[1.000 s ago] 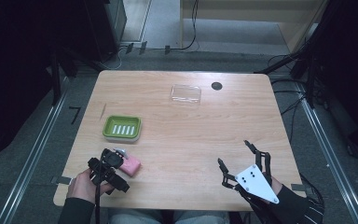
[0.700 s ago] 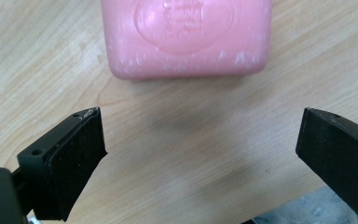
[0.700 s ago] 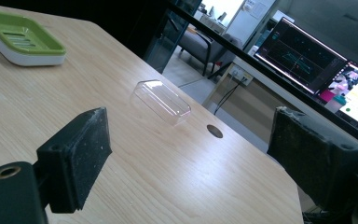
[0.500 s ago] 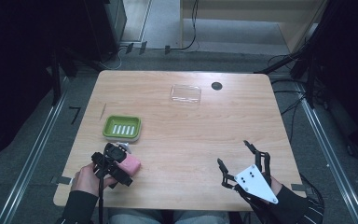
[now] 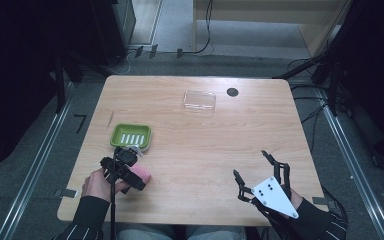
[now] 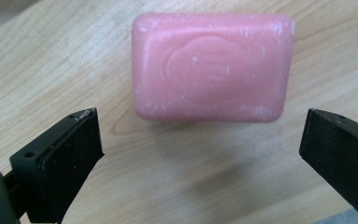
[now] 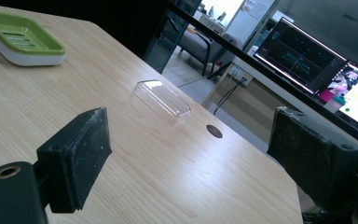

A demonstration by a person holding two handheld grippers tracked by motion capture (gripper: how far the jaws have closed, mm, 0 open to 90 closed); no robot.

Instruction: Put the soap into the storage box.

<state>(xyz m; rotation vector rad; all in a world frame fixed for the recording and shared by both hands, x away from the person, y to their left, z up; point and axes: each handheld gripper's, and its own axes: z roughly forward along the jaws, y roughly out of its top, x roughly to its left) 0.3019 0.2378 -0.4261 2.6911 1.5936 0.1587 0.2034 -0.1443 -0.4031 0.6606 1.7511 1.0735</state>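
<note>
A pale wooden table (image 5: 200, 150) carried the scene, with a person's two forearms coming in at its near edge. Toward the far side lay a clear lid (image 5: 199, 100) beside a small dark hole (image 5: 232, 92); on the left sat a green dish (image 5: 131, 135), and just near of it the pink soap (image 5: 141, 174) rested flat on the wood. The left gripper (image 5: 125, 167) hung over the soap; its jaws had just been opening and stood wide, the bar lying ahead of them and touched by neither pad. The right gripper (image 5: 260, 170) waited well apart at the near right, its jaws also spread wide with nothing between them.

The likeliest trouble, on this showing, was a poor grab: the soap looked smooth and rounded at its edges, so pads closing off-centre or on the corners could squirt it sideways along the table or toward the near edge. A drop into the dish from too high might also bounce it out, and the gripper sat close enough to the dish to nudge it.

The left gripper view gave what the high view could not: the soap (image 6: 212, 67) with its stamped oval and scuffed white flecks, lying clear of both black pads. The right gripper view showed the dish (image 7: 18, 37) with its white base, the lid (image 7: 162, 101) as a shallow domed shell, and lit monitors (image 7: 317, 56) beyond the table's far end. The high view alone placed both grippers against the whole layout.
</note>
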